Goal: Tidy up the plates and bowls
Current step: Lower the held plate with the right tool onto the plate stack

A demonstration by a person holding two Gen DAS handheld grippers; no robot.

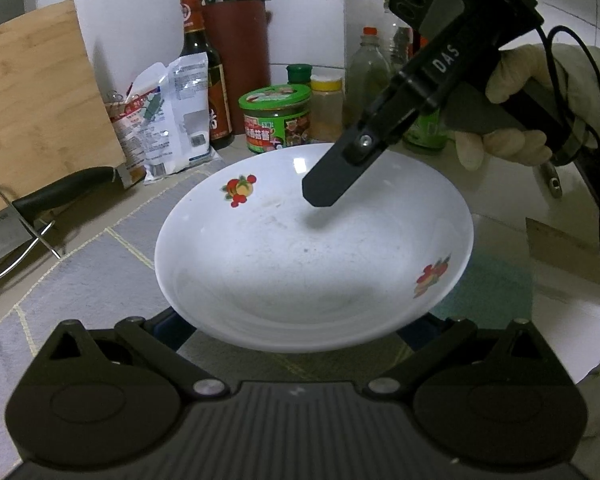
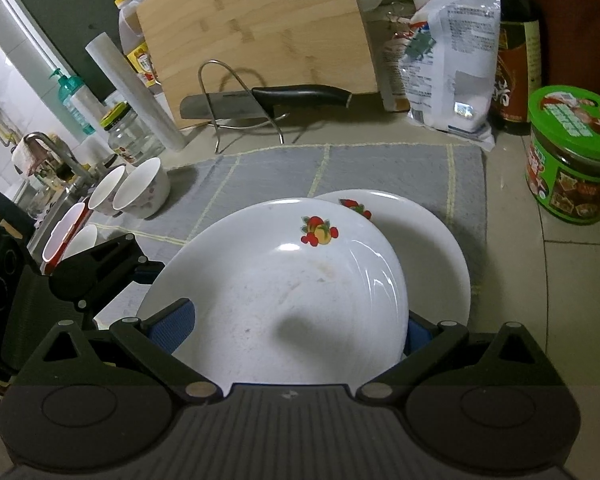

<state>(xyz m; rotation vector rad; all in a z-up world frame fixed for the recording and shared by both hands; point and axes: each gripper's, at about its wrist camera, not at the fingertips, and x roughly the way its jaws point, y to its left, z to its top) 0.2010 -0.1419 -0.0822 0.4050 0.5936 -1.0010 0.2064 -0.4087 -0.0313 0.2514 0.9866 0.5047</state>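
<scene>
A white plate with fruit prints (image 1: 312, 248) fills the left wrist view, and its near rim hides my left gripper's (image 1: 296, 334) fingers, which sit wide apart at its sides. In the right wrist view the same plate (image 2: 284, 292) lies tilted over a second white fruit-print plate (image 2: 424, 248) on the grey mat (image 2: 284, 168). My right gripper (image 2: 296, 332) is open, its blue-padded fingers (image 2: 172, 328) straddling the top plate's near edge. From the left wrist view the right gripper (image 1: 324, 192) hovers over the plate's far side. Several bowls and cups (image 2: 140, 192) stand at the mat's left end.
A bamboo cutting board (image 2: 260, 28), a knife (image 2: 268, 100) on a wire stand, plastic bags (image 2: 448, 64), a dark sauce bottle (image 2: 512, 44) and a green-lidded jar (image 2: 572, 152) line the back. A sink tap (image 2: 52, 152) and glass jar (image 2: 128, 132) are at left.
</scene>
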